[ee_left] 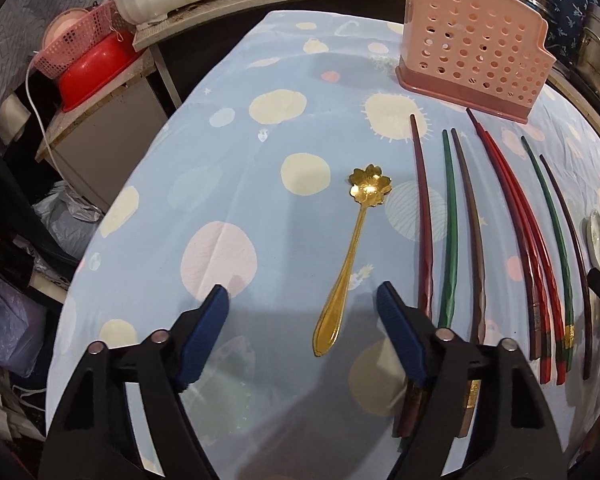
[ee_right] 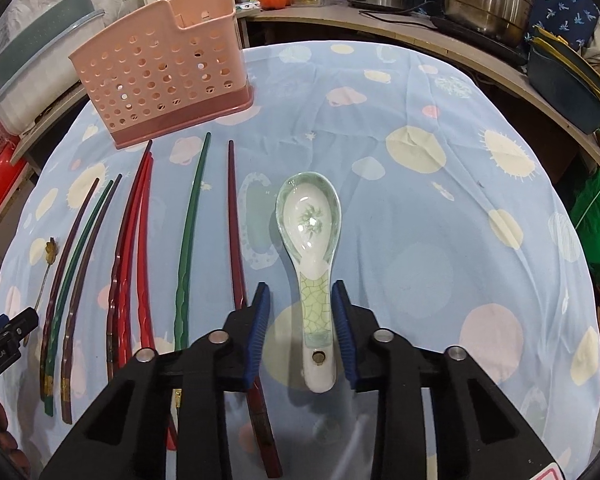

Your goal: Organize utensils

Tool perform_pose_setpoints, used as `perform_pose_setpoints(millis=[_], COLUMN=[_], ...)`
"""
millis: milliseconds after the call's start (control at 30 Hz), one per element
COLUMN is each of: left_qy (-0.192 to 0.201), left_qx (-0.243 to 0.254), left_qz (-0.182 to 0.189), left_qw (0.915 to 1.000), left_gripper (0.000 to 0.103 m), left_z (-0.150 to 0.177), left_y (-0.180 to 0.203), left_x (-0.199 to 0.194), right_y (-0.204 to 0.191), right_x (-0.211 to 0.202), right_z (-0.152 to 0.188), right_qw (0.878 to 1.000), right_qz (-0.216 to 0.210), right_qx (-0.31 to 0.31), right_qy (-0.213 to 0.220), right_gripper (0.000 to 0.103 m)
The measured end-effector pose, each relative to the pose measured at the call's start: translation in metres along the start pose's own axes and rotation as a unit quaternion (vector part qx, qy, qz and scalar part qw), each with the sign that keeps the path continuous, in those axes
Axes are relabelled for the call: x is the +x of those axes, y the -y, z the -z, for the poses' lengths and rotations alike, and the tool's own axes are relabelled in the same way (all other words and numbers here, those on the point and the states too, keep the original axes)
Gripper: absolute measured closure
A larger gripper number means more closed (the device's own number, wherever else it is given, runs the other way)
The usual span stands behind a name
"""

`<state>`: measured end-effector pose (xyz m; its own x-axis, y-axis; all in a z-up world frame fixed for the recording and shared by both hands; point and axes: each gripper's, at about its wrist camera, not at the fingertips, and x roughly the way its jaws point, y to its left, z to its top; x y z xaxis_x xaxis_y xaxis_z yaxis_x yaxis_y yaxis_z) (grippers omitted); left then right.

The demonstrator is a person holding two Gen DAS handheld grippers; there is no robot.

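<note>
Blue-padded fingers of the left gripper (ee_left: 302, 304) are standing wide apart at the bottom of the left wrist frame, with the handle of a gold spoon (ee_left: 350, 256) lying between them, untouched. Its flower-shaped bowl is pointing toward mid-frame on the dotted blue tablecloth (ee_left: 228, 152). In the right wrist frame, the right gripper (ee_right: 302, 300) is sitting narrow around the handle of a ceramic spoon (ee_right: 310, 248), pads just beside it with thin gaps showing. That spoon is white and pale green, with a crackle-patterned handle. Red, green and brown chopsticks (ee_right: 140, 240) are lying in rows left of it. A perforated pink utensil holder (ee_right: 168, 80) is standing upper left, nothing visible inside.
</note>
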<state>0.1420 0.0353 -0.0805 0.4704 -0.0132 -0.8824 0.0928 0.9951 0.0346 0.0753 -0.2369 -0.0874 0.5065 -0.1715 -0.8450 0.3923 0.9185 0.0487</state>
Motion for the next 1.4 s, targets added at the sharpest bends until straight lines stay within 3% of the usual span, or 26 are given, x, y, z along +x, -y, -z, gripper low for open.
perform_pose_setpoints(millis=[133, 267, 400, 567, 700, 1333, 1400], left_qy=[0.003, 0.005, 0.007, 0.002, 0.0, 0.026, 0.03], left_qx=[0.0, -0.001, 0.002, 0.002, 0.006, 0.012, 0.014], left_qz=[0.01, 0.026, 0.041, 0.062, 0.068, 0.079, 0.081], left_qw=[1.0, 0.9996, 0.9991, 0.9981, 0.9976, 0.9964, 0.9961], left_gripper=[0.039, 0.051, 0.071, 0.089, 0.094, 0.094, 0.103], left_z=[0.001, 0.0, 0.0, 0.002, 0.005, 0.017, 0.016], left_y=[-0.001, -0.004, -0.005, -0.007, -0.006, -0.006, -0.004], left_x=[0.002, 0.003, 0.002, 0.0, -0.004, -0.047, -0.052], right_y=[0.001, 0.003, 0.004, 0.005, 0.004, 0.002, 0.003], right_x=[0.0, 0.0, 0.0, -0.003, -0.007, -0.044, -0.049], right_z=[0.0, 0.0, 0.001, 0.003, 0.005, 0.022, 0.022], right_qw=[1.0, 1.0, 1.0, 1.0, 1.0, 1.0, 0.999], right_qz=[0.002, 0.003, 0.002, 0.001, 0.0, -0.021, -0.023], right_qx=[0.0, 0.001, 0.001, 0.002, 0.001, 0.0, 0.0], right_qy=[0.002, 0.002, 0.002, 0.001, 0.002, 0.019, 0.023], right_gripper=[0.082, 0.089, 0.09, 0.09, 0.09, 0.091, 0.091])
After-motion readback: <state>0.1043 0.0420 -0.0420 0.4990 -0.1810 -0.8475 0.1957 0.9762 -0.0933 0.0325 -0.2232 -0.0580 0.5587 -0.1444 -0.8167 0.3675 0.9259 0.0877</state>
